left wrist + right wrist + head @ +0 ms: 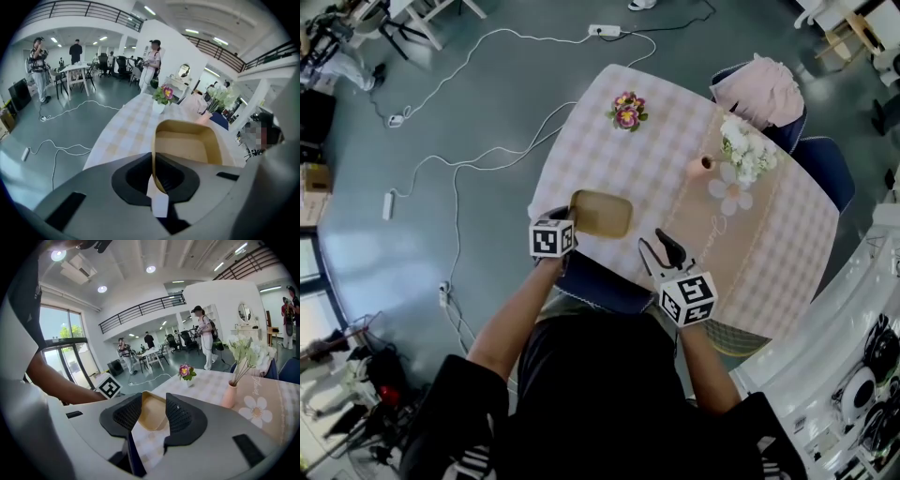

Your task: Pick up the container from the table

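Fingers point(133, 174) of my left gripper point(153, 178) are pinched on the near wall of the tan container point(187, 145). It is at the near edge of the checked table point(675, 178), left of centre in the head view. My right gripper point(151, 411) stands spread with nothing between its pads, just right of the container.

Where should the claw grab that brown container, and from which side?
Grip the container by its thin upright rim at the near end, coming from that side, one jaw inside, one outside. It looks shallow and wide; the left claw pinches it there.
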A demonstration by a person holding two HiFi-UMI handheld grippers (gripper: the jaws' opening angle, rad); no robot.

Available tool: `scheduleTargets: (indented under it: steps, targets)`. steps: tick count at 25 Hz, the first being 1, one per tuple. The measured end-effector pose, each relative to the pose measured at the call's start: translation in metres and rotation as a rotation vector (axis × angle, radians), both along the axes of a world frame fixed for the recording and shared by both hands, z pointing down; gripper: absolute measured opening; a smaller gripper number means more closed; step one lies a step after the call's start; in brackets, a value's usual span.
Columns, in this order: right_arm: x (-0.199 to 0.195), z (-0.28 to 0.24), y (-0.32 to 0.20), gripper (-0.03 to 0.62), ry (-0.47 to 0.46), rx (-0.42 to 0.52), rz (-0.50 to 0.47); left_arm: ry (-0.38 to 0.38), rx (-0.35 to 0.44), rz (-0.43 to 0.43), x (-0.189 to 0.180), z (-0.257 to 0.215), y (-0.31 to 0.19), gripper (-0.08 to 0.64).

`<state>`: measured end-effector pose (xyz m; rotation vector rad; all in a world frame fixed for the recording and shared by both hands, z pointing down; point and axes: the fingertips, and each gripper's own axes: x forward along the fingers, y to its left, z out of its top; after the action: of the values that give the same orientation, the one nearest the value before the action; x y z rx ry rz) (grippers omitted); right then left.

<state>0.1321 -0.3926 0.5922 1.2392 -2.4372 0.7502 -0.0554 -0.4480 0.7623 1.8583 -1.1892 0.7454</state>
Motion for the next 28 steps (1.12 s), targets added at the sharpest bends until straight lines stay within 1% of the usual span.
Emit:
scheduleTargets:
  steps: [2, 5, 7, 11, 17, 19, 24, 28]
  targets:
    - [-0.006, -0.013, -0.003, 0.142, -0.011, 0.031, 0.007, -0.004, 0.036, -0.011, -0.012, -0.024, 0.008, 0.015]
    - [-0.017, -0.038, -0.004, 0.047, -0.017, 0.092, 0.018, 0.000, 0.103, -0.033, -0.031, -0.063, 0.022, 0.015]
    - [-0.028, -0.054, -0.002, 0.014, -0.008, 0.136, 0.032, 0.013, 0.156, -0.045, -0.045, -0.090, 0.030, 0.015]
    - [-0.053, -0.085, 0.015, 0.003, 0.016, 0.215, 0.053, 0.071, 0.244, -0.059, -0.066, -0.134, 0.048, 0.015]
    - [-0.082, -0.126, 0.062, 0.000, 0.001, 0.276, 0.208, 0.132, 0.331, -0.053, -0.103, -0.190, 0.086, 0.015]
    - [-0.091, -0.137, 0.079, 0.000, 0.006, 0.300, 0.237, 0.148, 0.361, -0.052, -0.115, -0.207, 0.101, 0.015]
    - [-0.115, -0.153, 0.120, 0.000, 0.026, 0.347, 0.246, 0.175, 0.426, -0.061, -0.146, -0.235, 0.136, 0.015]
    - [-0.126, -0.158, 0.150, -0.001, 0.048, 0.365, 0.258, 0.199, 0.465, -0.064, -0.158, -0.249, 0.160, 0.015]
